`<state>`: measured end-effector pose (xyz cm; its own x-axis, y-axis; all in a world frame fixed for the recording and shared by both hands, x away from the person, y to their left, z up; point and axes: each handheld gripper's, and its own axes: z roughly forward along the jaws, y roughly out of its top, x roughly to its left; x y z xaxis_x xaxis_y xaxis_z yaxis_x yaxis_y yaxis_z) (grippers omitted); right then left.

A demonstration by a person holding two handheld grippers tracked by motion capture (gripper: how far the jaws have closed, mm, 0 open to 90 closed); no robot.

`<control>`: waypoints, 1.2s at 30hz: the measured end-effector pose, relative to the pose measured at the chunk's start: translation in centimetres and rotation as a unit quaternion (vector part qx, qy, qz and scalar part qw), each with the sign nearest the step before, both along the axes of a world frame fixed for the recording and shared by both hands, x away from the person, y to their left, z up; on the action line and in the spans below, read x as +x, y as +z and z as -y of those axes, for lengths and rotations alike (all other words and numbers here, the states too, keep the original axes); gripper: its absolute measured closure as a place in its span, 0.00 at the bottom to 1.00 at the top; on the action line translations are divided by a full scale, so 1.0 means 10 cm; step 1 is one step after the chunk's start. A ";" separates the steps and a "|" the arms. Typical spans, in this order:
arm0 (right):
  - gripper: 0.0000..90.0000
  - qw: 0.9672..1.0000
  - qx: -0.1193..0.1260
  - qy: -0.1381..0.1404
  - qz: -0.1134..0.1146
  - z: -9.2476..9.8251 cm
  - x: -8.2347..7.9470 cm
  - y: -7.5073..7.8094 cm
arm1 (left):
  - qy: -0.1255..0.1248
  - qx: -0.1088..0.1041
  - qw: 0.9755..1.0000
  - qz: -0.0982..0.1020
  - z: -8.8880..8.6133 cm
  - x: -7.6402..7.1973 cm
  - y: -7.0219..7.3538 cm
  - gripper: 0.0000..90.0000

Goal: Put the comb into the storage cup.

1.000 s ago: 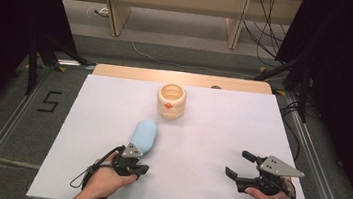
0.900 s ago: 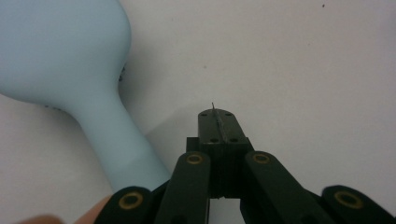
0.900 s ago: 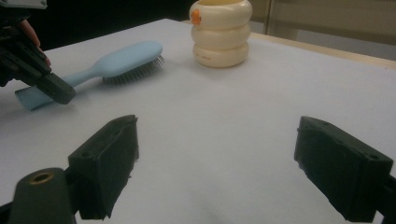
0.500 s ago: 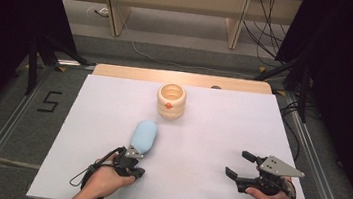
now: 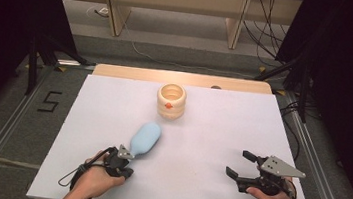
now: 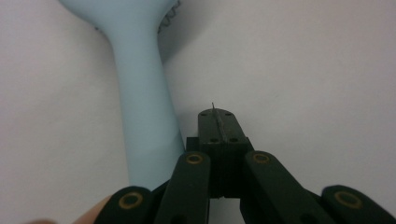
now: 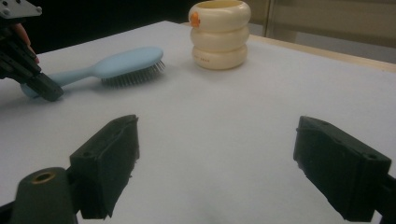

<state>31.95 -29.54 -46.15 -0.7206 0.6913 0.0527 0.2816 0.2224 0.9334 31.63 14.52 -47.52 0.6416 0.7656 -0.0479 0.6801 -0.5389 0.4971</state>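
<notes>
A pale blue hairbrush (image 5: 146, 137) lies bristles down on the white table, its handle pointing at the near left. My left gripper (image 5: 121, 156) is at the handle's end with its jaws shut. In the left gripper view the closed jaws (image 6: 217, 125) sit just right of the handle (image 6: 144, 116), with nothing between them. My right gripper (image 5: 239, 163) rests near the front right, open and empty. In the right gripper view (image 7: 224, 163) it faces the hairbrush (image 7: 123, 60), the left gripper (image 7: 39, 86) and the cup.
A cream ribbed cup (image 5: 171, 100) with an orange mark stands at the table's middle back, seen also as the cup (image 7: 219, 35) in the right gripper view. The white tabletop (image 5: 211, 133) ends in a wooden strip at the back. Cables and stands line the floor beyond.
My left hand has shifted slightly to the left by the brush handle. The hairbrush, the cup and the right gripper have stayed where they were.
</notes>
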 end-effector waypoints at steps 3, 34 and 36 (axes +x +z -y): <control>0.17 1.000 0.000 0.000 0.000 0.00 0.00 0.00 | 0.007 0.015 1.000 0.003 -0.07 0.02 0.01 1.00; 0.17 1.000 0.000 0.000 0.000 0.00 0.01 0.00 | 0.001 0.025 0.999 0.044 -0.30 0.09 0.06 0.90; 0.17 1.000 -0.001 -0.001 -0.001 0.00 0.00 0.00 | -0.008 0.013 0.999 0.039 -0.28 0.06 0.09 0.86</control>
